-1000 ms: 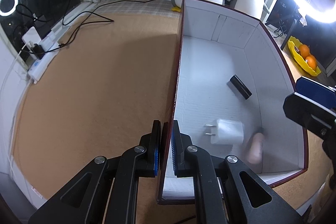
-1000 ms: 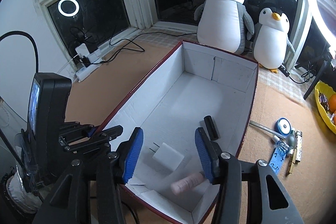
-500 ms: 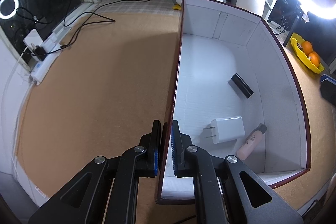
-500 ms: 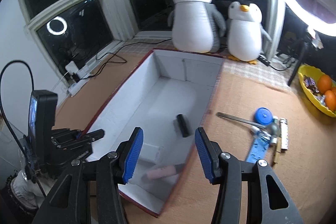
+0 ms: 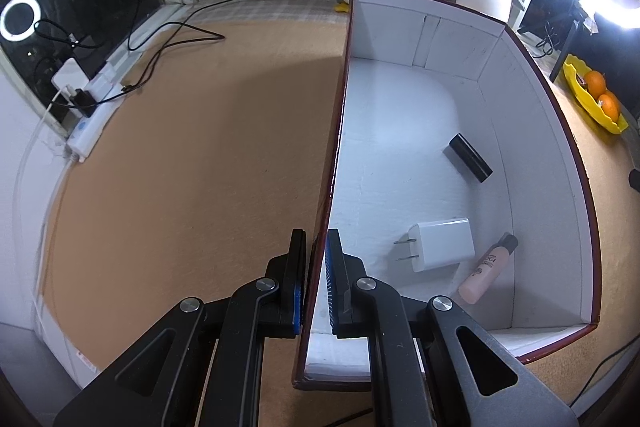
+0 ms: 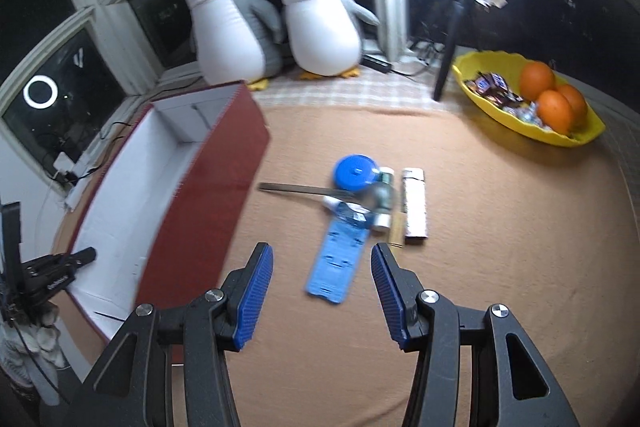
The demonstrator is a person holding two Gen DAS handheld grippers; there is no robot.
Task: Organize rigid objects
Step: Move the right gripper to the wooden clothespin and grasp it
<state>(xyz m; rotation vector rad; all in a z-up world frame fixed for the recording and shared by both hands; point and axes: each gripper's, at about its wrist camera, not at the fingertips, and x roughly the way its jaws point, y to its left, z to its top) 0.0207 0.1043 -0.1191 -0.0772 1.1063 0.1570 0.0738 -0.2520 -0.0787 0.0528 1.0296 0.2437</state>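
Note:
My left gripper (image 5: 316, 247) is shut on the left wall of a dark red box with a white inside (image 5: 536, 99). On the box floor lie a white plug charger (image 5: 440, 245), a pink bottle (image 5: 488, 269) and a black bar (image 5: 470, 163). My right gripper (image 6: 322, 251) stands open above the tan table, right of the box (image 6: 212, 195), with nothing between its pads. Just ahead of it lie a flat blue strip (image 6: 338, 259), a blue round lid (image 6: 354, 173), a metal fork (image 6: 296, 189), small bottles (image 6: 384, 195) and a white bar (image 6: 414, 203).
Two penguin plush toys (image 6: 320, 23) stand behind the box. A yellow dish with oranges and sweets (image 6: 532, 107) sits at the right, beside a ring light stand (image 6: 448, 55). Cables and a power strip (image 5: 96, 107) lie along the left window edge.
My right gripper has swung rightward from over the box to over the loose items on the table. The pink bottle has come to rest in the box. My left gripper has kept still.

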